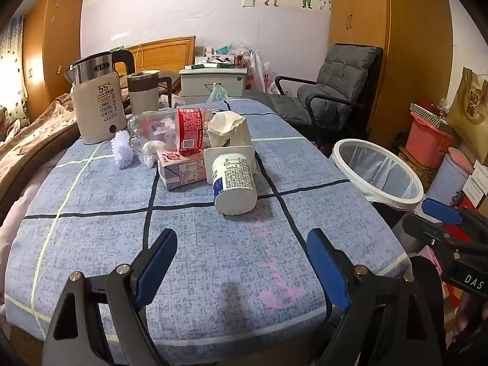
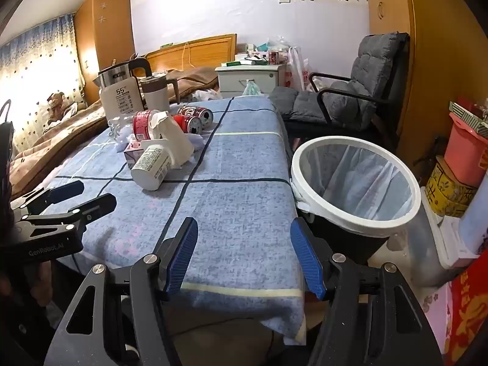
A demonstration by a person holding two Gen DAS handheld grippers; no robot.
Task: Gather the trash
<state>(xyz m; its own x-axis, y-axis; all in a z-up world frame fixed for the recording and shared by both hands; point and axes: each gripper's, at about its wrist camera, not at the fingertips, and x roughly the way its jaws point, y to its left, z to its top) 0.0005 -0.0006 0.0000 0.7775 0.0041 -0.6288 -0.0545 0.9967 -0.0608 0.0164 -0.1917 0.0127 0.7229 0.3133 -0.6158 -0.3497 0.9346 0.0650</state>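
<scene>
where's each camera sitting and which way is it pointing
Left wrist: on the left gripper, angled down over the blue tablecloth toward the tipped white cup; its open jaws show, the right gripper at right.
Right wrist: on the right gripper, facing the table's edge and the white-rimmed bin; its open jaws show, the left gripper at left.
Shared: cup, bin, kettle, grey chair.

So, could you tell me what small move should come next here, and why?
Probably ease the left gripper forward to the tipped white cup: both grippers are open and empty, the cup lies nearest, and the lined bin waits beside the table.
</scene>
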